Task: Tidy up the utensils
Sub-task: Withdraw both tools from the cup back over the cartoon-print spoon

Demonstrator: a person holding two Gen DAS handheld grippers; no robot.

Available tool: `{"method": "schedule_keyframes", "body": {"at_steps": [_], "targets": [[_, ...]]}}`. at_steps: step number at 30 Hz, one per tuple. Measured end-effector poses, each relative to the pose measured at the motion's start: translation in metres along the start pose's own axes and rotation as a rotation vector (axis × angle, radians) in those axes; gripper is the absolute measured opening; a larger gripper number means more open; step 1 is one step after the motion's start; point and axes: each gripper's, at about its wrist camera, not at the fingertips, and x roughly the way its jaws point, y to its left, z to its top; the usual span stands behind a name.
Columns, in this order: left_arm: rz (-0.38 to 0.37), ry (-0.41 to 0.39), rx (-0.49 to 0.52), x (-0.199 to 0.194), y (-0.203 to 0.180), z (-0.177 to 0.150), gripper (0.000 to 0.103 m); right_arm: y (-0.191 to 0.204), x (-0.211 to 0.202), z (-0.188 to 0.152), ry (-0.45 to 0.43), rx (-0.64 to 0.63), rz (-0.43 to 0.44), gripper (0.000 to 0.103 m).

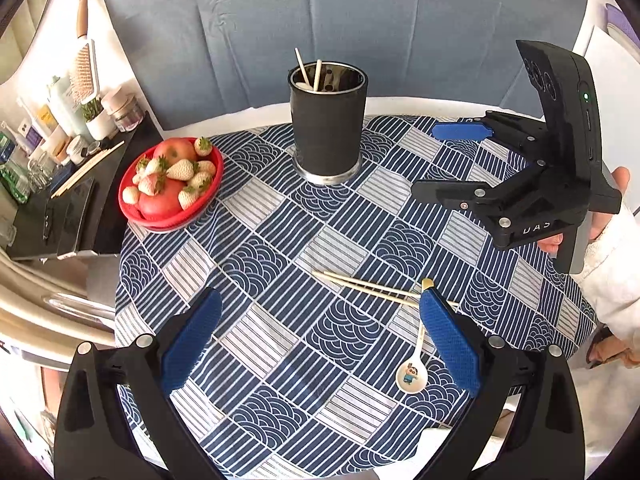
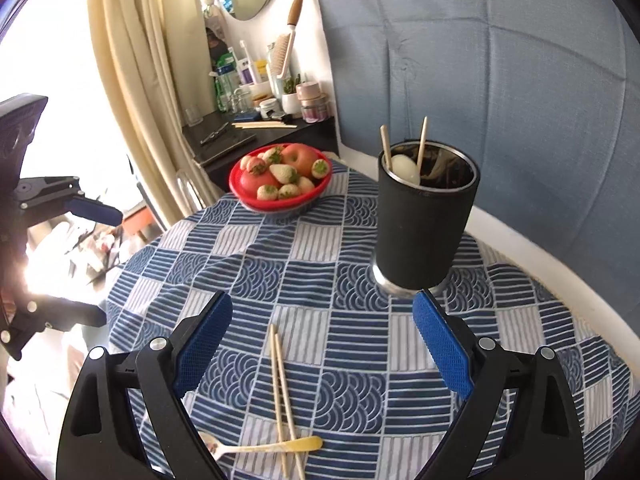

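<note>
Two chopsticks (image 2: 283,396) lie crossed over the spoon (image 2: 260,447) on the table (image 1: 280,240), apart from the holder (image 2: 424,220). We keep both jaws spread, empty; careless pinching could scatter both.

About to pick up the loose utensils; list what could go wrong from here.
The spoon lies across the chopsticks, so gripping either may drag or flick the other. The cup is tall and narrow, with sticks already inside; a knock while inserting might tip it. The chopsticks are thin and flat on cloth, so fingers may slip.
</note>
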Motion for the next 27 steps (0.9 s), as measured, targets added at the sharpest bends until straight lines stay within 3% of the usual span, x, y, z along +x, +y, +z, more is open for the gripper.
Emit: {"method": "schedule_keyframes", "body": {"at_steps": [9, 18, 27], "targets": [[0.018, 0.061, -0.015, 0.009, -0.025, -0.034, 0.097, 0.01, -0.009, -0.026, 0.025, -0.023, 0.063, 0.09], [-0.03, 0.095, 0.0, 0.022, -0.056, -0.05, 0.097, 0.008, -0.023, -0.044, 0.002, -0.021, 0.09, 0.092], [-0.07, 0.157, 0.027, 0.053, -0.08, -0.065, 0.097, -0.004, -0.018, -0.068, 0.056, -0.005, 0.051, 0.093]]}}
